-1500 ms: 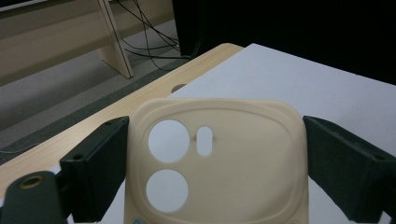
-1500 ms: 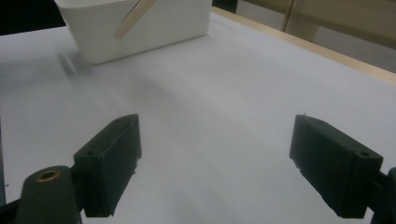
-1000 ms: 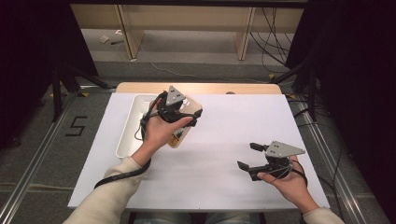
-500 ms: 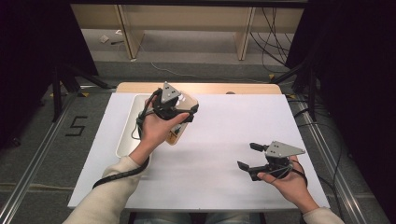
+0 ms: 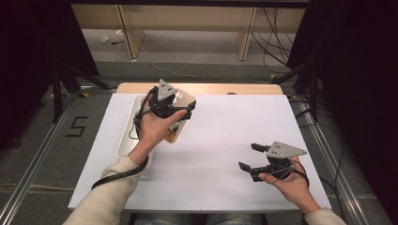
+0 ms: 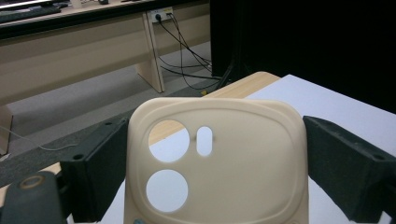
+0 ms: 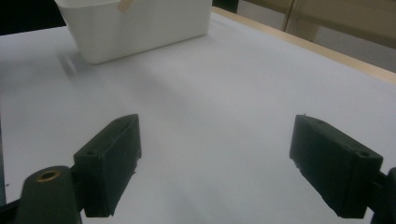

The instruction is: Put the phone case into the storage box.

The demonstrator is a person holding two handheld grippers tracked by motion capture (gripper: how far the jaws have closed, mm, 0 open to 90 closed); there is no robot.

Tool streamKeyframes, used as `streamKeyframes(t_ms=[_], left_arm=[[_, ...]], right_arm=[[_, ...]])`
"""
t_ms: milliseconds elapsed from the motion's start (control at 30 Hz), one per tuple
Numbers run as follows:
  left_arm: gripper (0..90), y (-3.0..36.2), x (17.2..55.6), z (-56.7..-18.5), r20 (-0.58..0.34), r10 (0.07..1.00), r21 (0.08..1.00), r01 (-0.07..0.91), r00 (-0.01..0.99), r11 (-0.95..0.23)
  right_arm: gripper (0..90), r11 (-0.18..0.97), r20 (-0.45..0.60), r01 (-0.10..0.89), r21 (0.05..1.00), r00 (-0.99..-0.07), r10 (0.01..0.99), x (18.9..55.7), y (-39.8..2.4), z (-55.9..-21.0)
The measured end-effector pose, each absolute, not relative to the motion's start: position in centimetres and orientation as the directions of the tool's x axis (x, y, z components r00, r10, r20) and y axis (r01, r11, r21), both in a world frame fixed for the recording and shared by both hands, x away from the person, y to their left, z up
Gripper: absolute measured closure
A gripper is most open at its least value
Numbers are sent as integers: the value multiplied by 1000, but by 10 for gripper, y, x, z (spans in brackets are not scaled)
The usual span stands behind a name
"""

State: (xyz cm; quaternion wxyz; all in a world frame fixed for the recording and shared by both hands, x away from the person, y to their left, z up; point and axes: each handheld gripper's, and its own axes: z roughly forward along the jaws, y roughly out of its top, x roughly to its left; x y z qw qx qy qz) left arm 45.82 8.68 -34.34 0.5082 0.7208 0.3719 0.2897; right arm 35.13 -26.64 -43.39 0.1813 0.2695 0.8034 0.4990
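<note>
A cream phone case (image 6: 243, 172) with round camera holes stands upright between the black jaws of my left gripper (image 6: 215, 135), which is shut on its two sides. In the high view the left gripper (image 5: 166, 107) holds the phone case (image 5: 174, 133) above the right rim of a white tray (image 5: 126, 140) at the table's far left. My right gripper (image 5: 248, 155) hovers low over the white sheet at the near right, open, with nothing between its fingers (image 7: 114, 154). From the right gripper (image 7: 219, 144), the white tray (image 7: 140, 28) shows farther off.
A white sheet (image 5: 225, 126) covers the table, with a strip of wooden edge (image 5: 234, 88) at the far side. Beyond the table are bench legs and loose cables (image 5: 272, 28) on the floor. Metal rails (image 5: 33, 164) run along both sides.
My left gripper has carried the phone case a little farther away and to the left, over the tray's edge, and turned it. The right gripper has stayed still.
</note>
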Motion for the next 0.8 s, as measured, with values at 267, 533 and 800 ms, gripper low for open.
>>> streamKeyframes(t_ms=[267, 533, 800], left_arm=[[109, 92, 459, -340, 36, 843, 952, 239, 537, -193], [109, 97, 460, -338, 33, 852, 954, 237, 522, -182], [109, 101, 461, -336, 31, 861, 956, 235, 507, -173]], right_arm=[[176, 358, -24, 251, 899, -789, 614, 351, -266, -434], [176, 355, -23, 251, 900, -789, 615, 351, -266, -434], [176, 358, -24, 251, 899, -789, 613, 351, -266, -434]])
